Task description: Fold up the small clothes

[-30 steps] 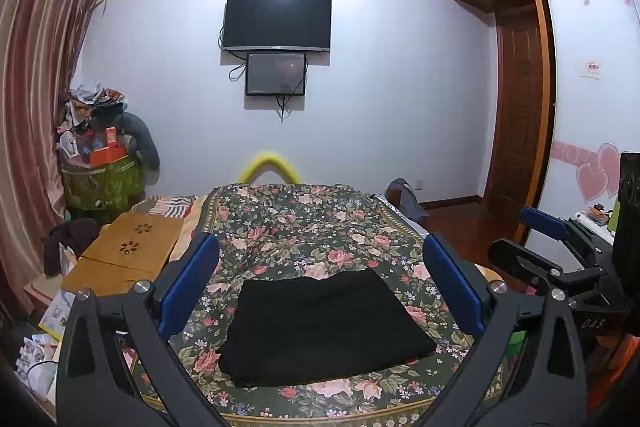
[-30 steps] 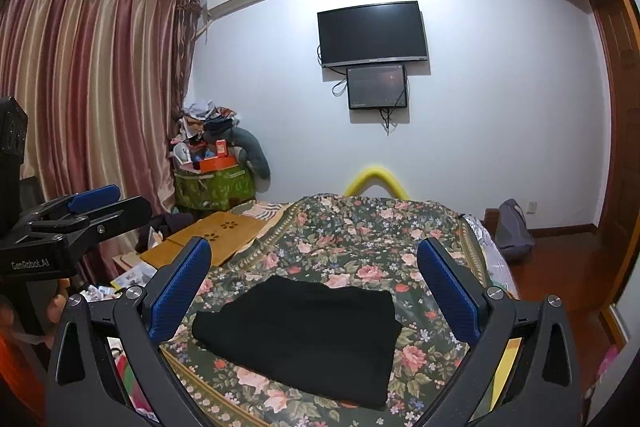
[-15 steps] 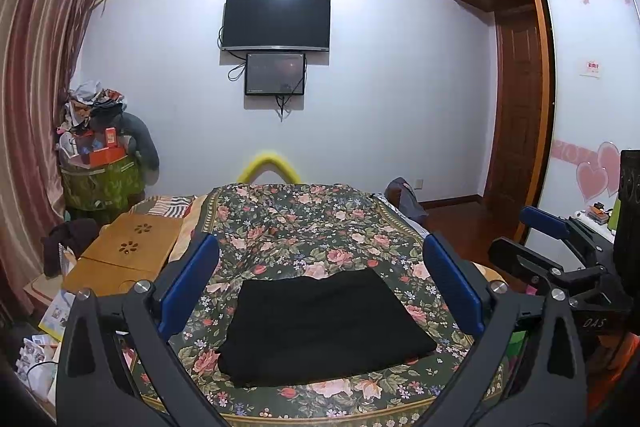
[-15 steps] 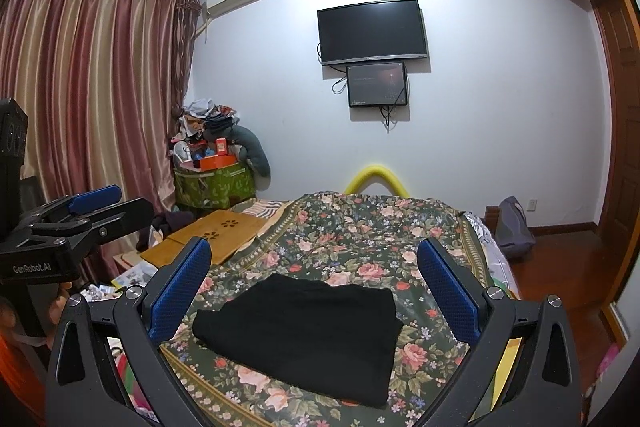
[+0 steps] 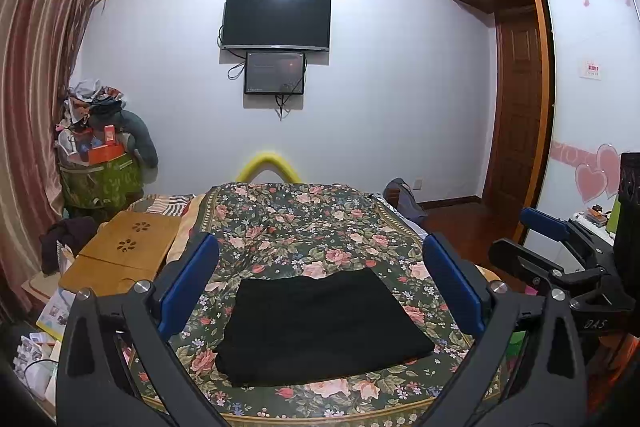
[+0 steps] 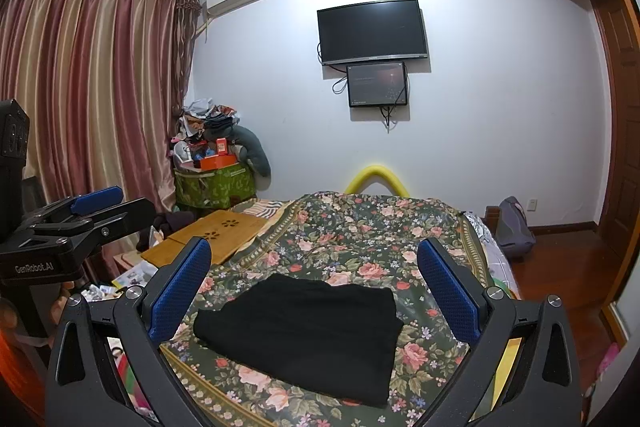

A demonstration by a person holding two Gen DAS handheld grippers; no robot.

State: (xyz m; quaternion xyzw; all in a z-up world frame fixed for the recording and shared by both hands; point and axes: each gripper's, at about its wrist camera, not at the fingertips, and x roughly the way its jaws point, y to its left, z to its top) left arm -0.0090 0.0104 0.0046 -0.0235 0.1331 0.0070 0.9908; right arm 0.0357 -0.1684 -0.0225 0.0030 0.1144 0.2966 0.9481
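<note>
Left gripper (image 5: 320, 275): I am holding it level, jaws spread wide, gripping nothing.
Right gripper (image 6: 314, 273): I am holding it level alongside, jaws spread wide, empty.

A bed (image 5: 296, 227) covered with a dark floral spread (image 6: 360, 227) carries the things. A black folded garment (image 5: 320, 323) lies flat on the spread near the bed's close edge, roughly midway across it. Beyond the garment the spread is bare up to the far end. Left of the garment, a wooden lap desk (image 5: 120, 255) rests along the bed's left side.
</note>
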